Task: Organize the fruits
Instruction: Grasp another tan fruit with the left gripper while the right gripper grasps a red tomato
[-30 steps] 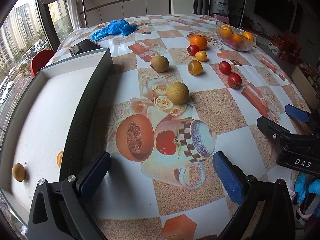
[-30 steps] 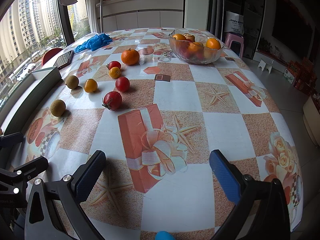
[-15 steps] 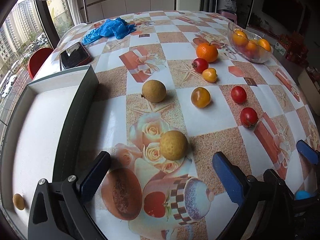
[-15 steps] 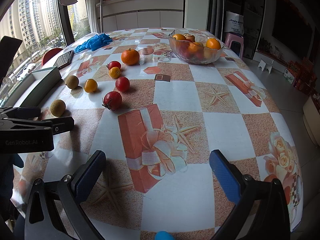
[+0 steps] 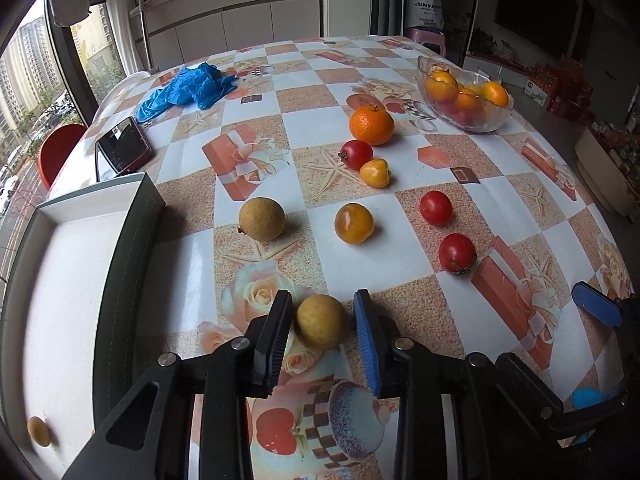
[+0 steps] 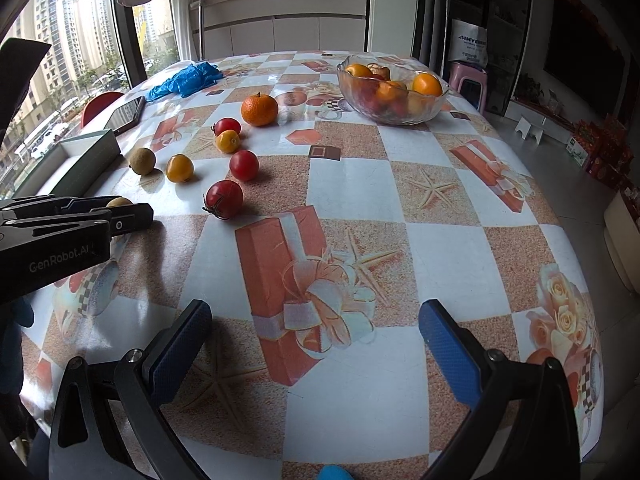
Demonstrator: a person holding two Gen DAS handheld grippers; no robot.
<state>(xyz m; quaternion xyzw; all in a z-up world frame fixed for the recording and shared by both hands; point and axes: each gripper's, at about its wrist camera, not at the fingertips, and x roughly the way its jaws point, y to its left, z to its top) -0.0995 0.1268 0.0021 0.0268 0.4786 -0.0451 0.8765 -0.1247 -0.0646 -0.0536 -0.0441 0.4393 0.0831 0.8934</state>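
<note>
Risk: longan (image 5: 321, 322), low centre, rolls off if left gripper (image 5: 322, 322) pinches off-centre.
Jaws: left nearly closed round longan; right gripper (image 6: 316, 344) spread, empty.

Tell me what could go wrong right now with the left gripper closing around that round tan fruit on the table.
1. The tan fruit is round and smooth; small gaps still show beside the left gripper fingers, so an off-centre squeeze could squirt it forward toward the yellow tomato.
2. The box wall rises close on the left; a low carry could knock the fruit loose.
3. The fingertips sit near the tablecloth and might snag it.
</note>
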